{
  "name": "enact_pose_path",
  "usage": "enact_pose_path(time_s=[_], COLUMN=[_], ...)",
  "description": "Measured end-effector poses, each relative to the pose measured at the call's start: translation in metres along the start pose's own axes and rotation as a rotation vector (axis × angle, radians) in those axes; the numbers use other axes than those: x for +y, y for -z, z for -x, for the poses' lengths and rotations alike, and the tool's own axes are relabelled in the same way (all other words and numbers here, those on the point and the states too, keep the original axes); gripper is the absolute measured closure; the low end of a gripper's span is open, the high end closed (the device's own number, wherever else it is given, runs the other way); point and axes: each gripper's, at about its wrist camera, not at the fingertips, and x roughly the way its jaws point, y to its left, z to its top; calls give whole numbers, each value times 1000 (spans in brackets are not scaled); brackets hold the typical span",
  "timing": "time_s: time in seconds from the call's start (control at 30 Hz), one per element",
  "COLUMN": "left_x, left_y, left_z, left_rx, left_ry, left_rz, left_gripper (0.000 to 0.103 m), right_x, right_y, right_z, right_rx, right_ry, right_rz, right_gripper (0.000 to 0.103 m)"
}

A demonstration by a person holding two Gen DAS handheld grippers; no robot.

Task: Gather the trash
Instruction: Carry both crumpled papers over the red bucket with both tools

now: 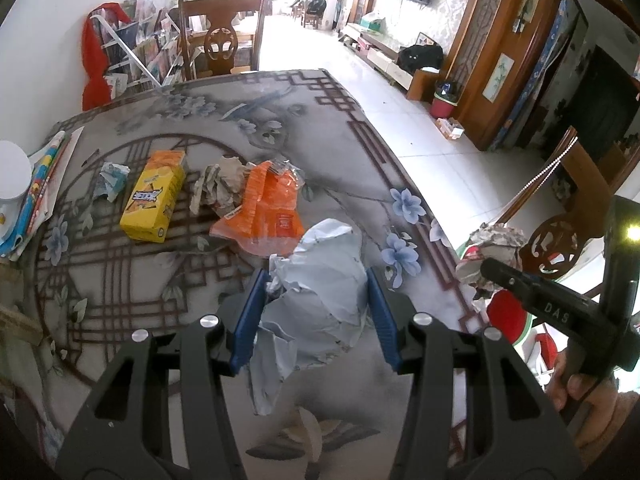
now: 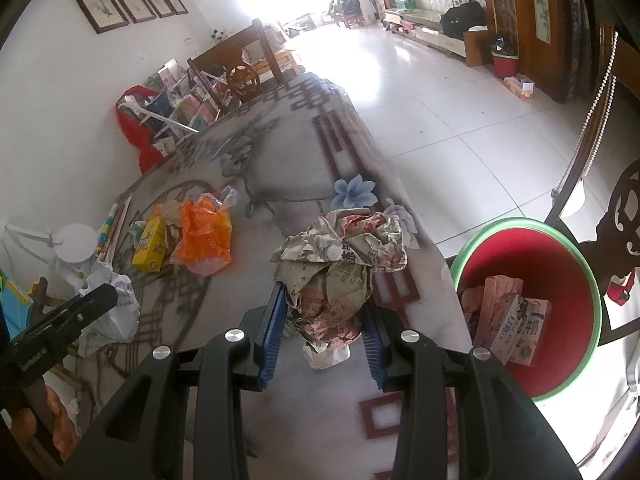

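Note:
My left gripper (image 1: 316,280) is shut on a crumpled pale blue-grey paper (image 1: 320,288) above the table; it also shows at the left of the right wrist view (image 2: 110,320). My right gripper (image 2: 326,300) is shut on a crumpled printed newspaper wad (image 2: 340,256) near the table's right edge; the wad also shows in the left wrist view (image 1: 494,244). A red bin with a green rim (image 2: 528,304) stands on the floor right of the table and holds pink cartons (image 2: 508,320). A yellow box (image 1: 154,196), an orange plastic wrapper (image 1: 264,208), a crumpled brown paper (image 1: 218,186) and a small crumpled blue-white paper (image 1: 112,180) lie on the table.
The table has a grey floral patterned cloth (image 1: 248,120). A white lamp base (image 1: 12,172) and colourful booklets (image 1: 40,184) sit at its left edge. Wooden chairs stand at the far end (image 1: 222,36) and at the right (image 2: 616,220). White tiled floor (image 2: 460,120) lies to the right.

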Motion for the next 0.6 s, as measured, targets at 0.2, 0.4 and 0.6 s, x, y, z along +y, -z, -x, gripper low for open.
enact_pose_path(time_s=[0.2, 0.4, 0.6], left_x=[-21, -48, -87], left_y=[-4, -10, -16], left_z=[-6, -16, -29], left_rx=[11, 28, 45], left_ry=[20, 51, 102], left_rz=[-28, -76, -145], left_gripper=[56, 56, 56], right_x=[-20, -49, -92], right_y=[-4, -6, -3], right_z=[3, 18, 41], right_rx=[-5, -35, -79], right_ry=[4, 28, 88], right_rz=[-31, -85, -172], right_gripper=[68, 68, 68])
